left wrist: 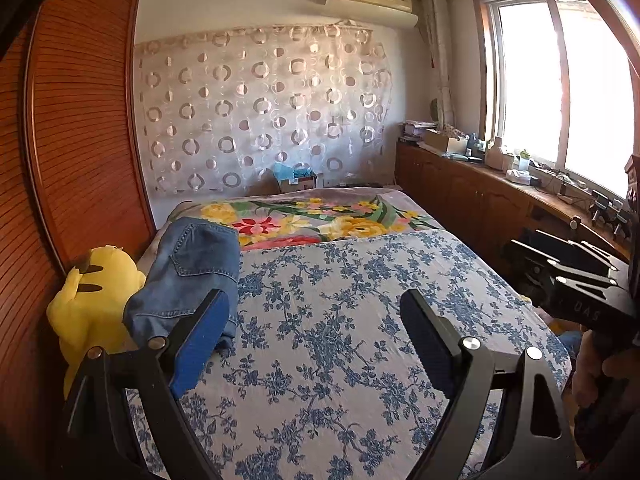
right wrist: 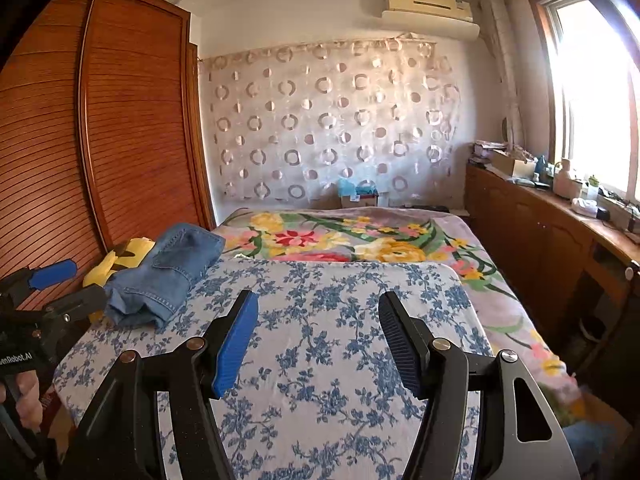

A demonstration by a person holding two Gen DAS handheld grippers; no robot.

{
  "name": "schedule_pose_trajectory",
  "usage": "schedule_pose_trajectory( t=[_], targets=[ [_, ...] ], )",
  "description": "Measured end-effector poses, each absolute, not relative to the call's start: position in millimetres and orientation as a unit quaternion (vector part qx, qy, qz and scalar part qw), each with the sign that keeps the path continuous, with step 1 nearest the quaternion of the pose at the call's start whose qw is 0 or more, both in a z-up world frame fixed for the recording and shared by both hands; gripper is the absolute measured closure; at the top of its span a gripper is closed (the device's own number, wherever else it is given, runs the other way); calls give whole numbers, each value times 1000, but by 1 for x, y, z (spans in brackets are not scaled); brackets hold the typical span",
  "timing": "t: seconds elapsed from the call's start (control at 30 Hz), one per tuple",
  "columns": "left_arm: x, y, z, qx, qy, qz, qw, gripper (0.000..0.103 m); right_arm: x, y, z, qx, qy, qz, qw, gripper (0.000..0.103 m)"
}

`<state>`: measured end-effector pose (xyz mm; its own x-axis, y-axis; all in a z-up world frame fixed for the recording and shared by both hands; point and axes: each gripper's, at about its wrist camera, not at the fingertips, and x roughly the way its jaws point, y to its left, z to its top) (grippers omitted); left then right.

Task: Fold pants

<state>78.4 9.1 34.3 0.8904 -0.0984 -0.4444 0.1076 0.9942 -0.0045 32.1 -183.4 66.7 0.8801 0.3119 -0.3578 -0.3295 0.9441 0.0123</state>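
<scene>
Nearest the lens in both views, each hand-held gripper is spread wide with nothing between its pads. The left hand-held gripper (left wrist: pixel 314 336) hovers over the blue-flowered sheet (left wrist: pixel 340 320), its left pad overlapping the jeans' near edge at lower left of the frame; whether it touches the cloth I cannot tell. The right hand-held gripper (right wrist: pixel 318 340) hangs above bare sheet, well apart from any clothing.

Further back, at the left edge of the bed, the jeans (right wrist: pixel 168 276) lie in a thick bundle, apparently folded already, leaning against a yellow plush toy (right wrist: pixel 120 258) beside the wooden wardrobe (right wrist: pixel 120 120).

Denim like this looks heavy yet limp: it should hold a crease but sag if lifted by one corner. A firmer hold would probably be on the thick hem or seam at the near end.

Beyond lies a bright floral blanket (right wrist: pixel 360 240).
</scene>
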Motion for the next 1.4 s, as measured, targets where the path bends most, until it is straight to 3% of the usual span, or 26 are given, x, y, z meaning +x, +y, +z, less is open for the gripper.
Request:
schedule_pose_trajectory(
  t=[1.4],
  targets=[
    [75,11,35,12,230,-47,972,15,37,-182,57,-24,168,174,970,38]
  ],
)
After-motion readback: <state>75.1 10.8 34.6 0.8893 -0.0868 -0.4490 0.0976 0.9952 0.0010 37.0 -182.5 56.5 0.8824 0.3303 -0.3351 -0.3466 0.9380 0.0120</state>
